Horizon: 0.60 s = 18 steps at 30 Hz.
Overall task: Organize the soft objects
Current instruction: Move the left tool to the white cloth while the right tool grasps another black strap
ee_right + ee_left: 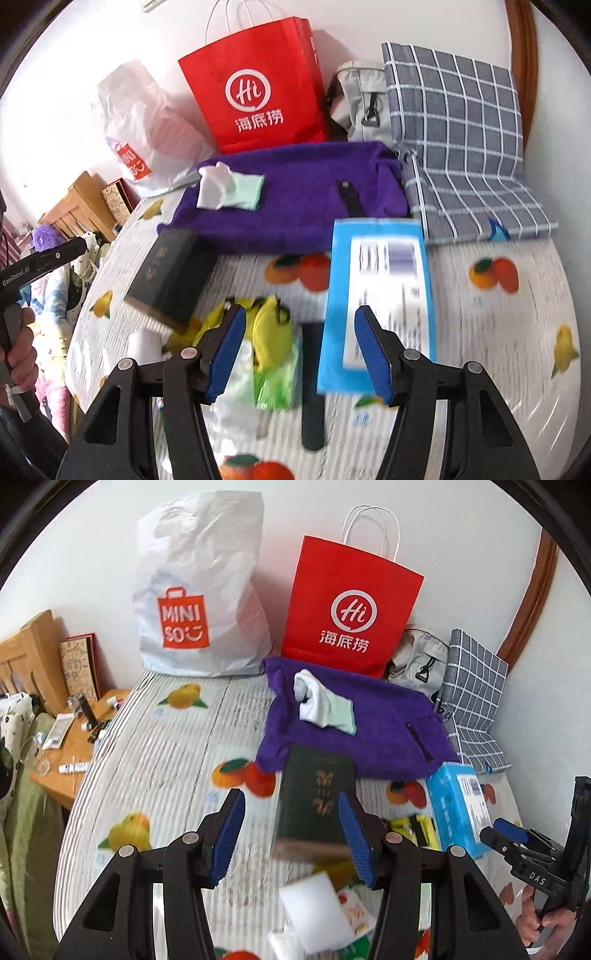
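Both the left hand-held gripper (pixel 291 834) and right hand-held gripper (pixel 300 350) hang spread, empty; purple fleece (pixel 295 192) with sock bundle (pixel 231 186) lies on bed by red bag (pixel 258 85), probably light, floppy, best pinched at a bunched edge.

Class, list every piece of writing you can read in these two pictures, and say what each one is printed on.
"MINI SO" on the white plastic bag.
"Hi" with "海底捞" beneath, on the red paper bag.
"DAS" on the right gripper.
"GenRobot.AI" on the left gripper.
Gold characters on the dark book: too blurred.
Label on the blue box: too blurred.
Notebook lettering: unreadable.
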Each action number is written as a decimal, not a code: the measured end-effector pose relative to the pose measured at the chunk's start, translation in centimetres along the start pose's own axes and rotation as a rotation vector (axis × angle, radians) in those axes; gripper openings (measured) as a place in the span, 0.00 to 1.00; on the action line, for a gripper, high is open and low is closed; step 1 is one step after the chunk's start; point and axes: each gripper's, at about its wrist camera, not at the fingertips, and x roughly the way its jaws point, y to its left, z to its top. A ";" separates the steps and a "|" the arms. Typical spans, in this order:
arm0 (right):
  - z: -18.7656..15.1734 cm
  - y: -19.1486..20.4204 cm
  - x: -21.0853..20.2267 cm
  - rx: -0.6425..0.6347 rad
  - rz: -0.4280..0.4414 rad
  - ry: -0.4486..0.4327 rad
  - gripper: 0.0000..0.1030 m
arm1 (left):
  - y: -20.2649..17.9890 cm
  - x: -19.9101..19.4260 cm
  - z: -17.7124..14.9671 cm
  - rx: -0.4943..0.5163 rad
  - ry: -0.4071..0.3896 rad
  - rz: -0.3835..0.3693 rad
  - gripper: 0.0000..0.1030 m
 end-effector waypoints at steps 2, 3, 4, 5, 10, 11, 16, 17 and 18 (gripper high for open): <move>-1.2 0.5 -0.2 -0.007 0.017 0.011 0.59 | 0.5 -0.2 -1.2 -0.009 0.010 0.001 0.49; -1.8 0.7 -0.3 -0.009 0.021 0.014 0.59 | 0.7 -0.3 -1.8 -0.012 0.016 0.004 0.49; -2.4 1.0 -0.3 -0.013 0.023 0.018 0.60 | 1.0 -0.2 -2.7 -0.014 0.030 0.011 0.49; -3.0 1.3 -0.3 -0.018 0.027 0.023 0.60 | 1.2 -0.1 -3.3 -0.017 0.039 0.016 0.49; -5.8 2.5 0.7 -0.042 0.042 0.064 0.60 | 2.4 -0.3 -6.7 -0.044 0.076 0.022 0.49; -6.4 2.7 0.9 -0.054 0.031 0.069 0.60 | 2.5 -0.3 -7.2 -0.048 0.080 0.023 0.49; -8.7 2.4 1.1 -0.092 -0.047 0.077 0.60 | 3.1 -0.1 -9.6 -0.057 0.102 0.038 0.49; -9.1 2.2 1.1 -0.099 -0.064 0.075 0.60 | 3.2 0.0 -9.9 -0.059 0.105 0.044 0.49; -9.5 2.0 1.2 -0.103 -0.075 0.074 0.60 | 3.2 0.1 -10.2 -0.059 0.108 0.047 0.49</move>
